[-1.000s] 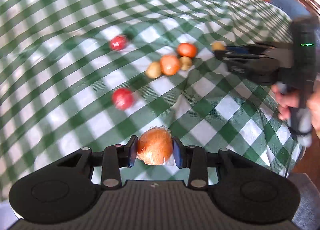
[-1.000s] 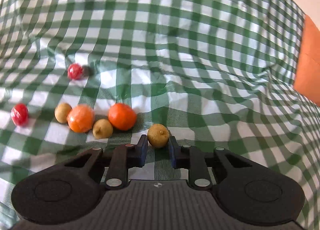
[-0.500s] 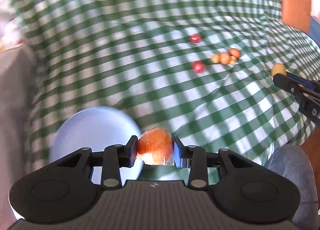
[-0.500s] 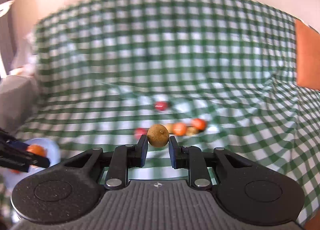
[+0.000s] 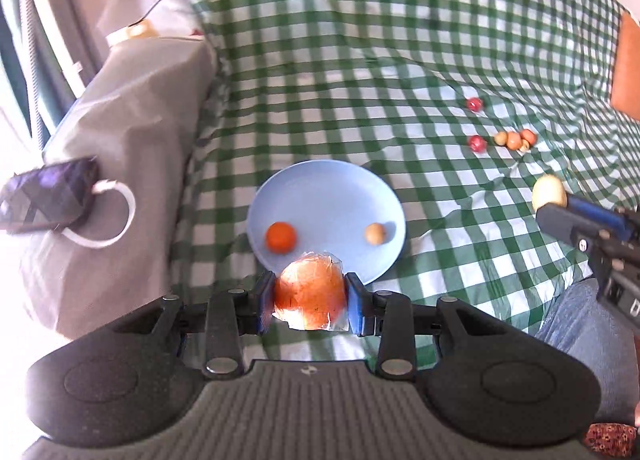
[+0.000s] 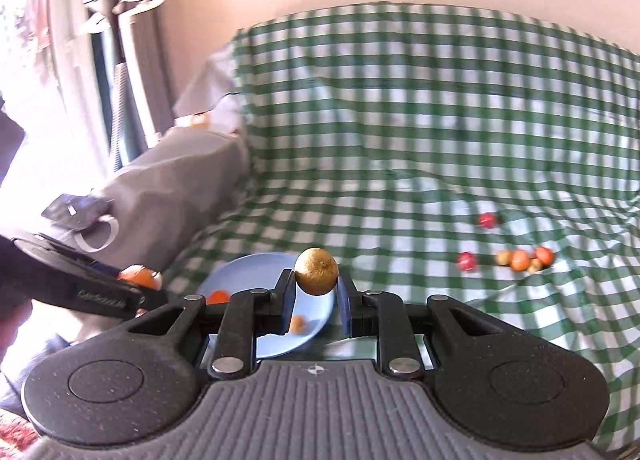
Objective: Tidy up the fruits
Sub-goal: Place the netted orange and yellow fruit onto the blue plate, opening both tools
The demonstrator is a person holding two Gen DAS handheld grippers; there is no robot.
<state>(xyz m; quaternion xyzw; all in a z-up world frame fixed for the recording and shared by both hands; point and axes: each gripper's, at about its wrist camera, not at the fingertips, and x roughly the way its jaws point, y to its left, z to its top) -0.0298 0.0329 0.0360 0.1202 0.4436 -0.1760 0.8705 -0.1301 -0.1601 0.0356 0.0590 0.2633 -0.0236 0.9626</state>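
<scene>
My left gripper point(image 5: 310, 302) is shut on a plastic-wrapped orange point(image 5: 310, 294), held above the near rim of a blue plate point(image 5: 328, 195). On the plate lie a small orange fruit point(image 5: 281, 236) and a small tan fruit point(image 5: 375, 234). My right gripper point(image 6: 316, 292) is shut on a small brown-yellow fruit point(image 6: 317, 271), above the plate point(image 6: 260, 268); it shows at the right of the left wrist view point(image 5: 549, 192). Several loose fruits lie on the checked cloth: two red ones point(image 5: 474, 104) point(image 5: 477, 143) and a cluster of orange and tan ones point(image 5: 515, 139).
A grey cushion point(image 5: 132, 119) flanks the cloth on the left, with a dark phone point(image 5: 48, 195) and white cable point(image 5: 112, 215) on it. An orange cushion point(image 5: 626, 67) sits at the far right. A person's jeans-clad leg point(image 5: 576, 340) is at lower right.
Both grippers swung left and upward, away from the fruit cluster, carrying their fruits. The blue plate has come fully into view under them, and the cluster now lies far off to the right.
</scene>
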